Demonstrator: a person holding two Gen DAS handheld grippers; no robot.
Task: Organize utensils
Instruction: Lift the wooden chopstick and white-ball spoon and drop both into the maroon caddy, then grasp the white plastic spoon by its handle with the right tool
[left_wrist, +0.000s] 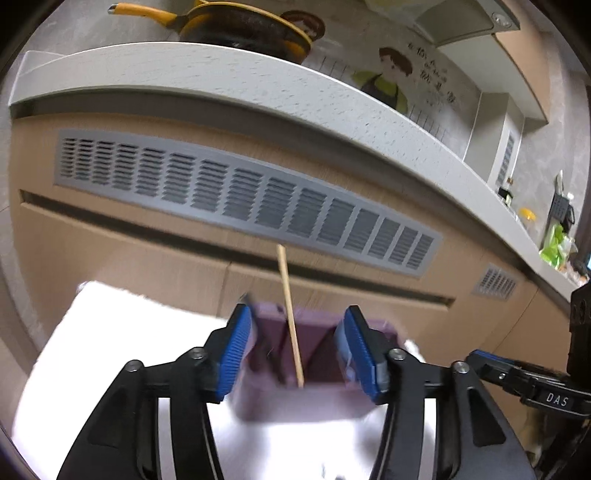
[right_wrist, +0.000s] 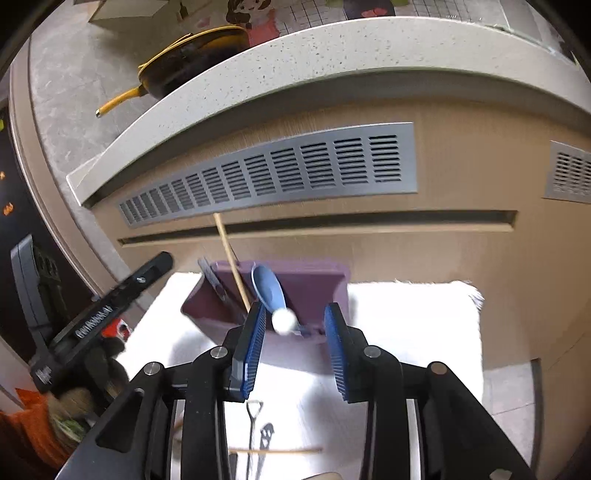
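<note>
My right gripper (right_wrist: 295, 332) is wide open w/ nothing held, left gripper (left_wrist: 295, 354) too. Purple holder (right_wrist: 314, 291) sits on the far part of the white mat (right_wrist: 413, 332); chopstick (right_wrist: 231, 258) & blue spoon (right_wrist: 269, 288) lean in it. Risk: bumping the holder's near wall could tip it, spilling both.

Both wrist views show strong fisheye distortion: the countertop edge (left_wrist: 258, 85) and vent grille (left_wrist: 243, 199) bow into arcs, and dark vignetting rings each frame. Illumination is even, indoor and moderately bright. The white cloth (right_wrist: 413, 325) is overexposed, its texture lost to glare, with soft grey shadows near the purple holder (right_wrist: 317, 284). Motion blur smears the purple holder and cloth edges in the left view; the right view is sharper, though its near left corner is dim and blurred.
</note>
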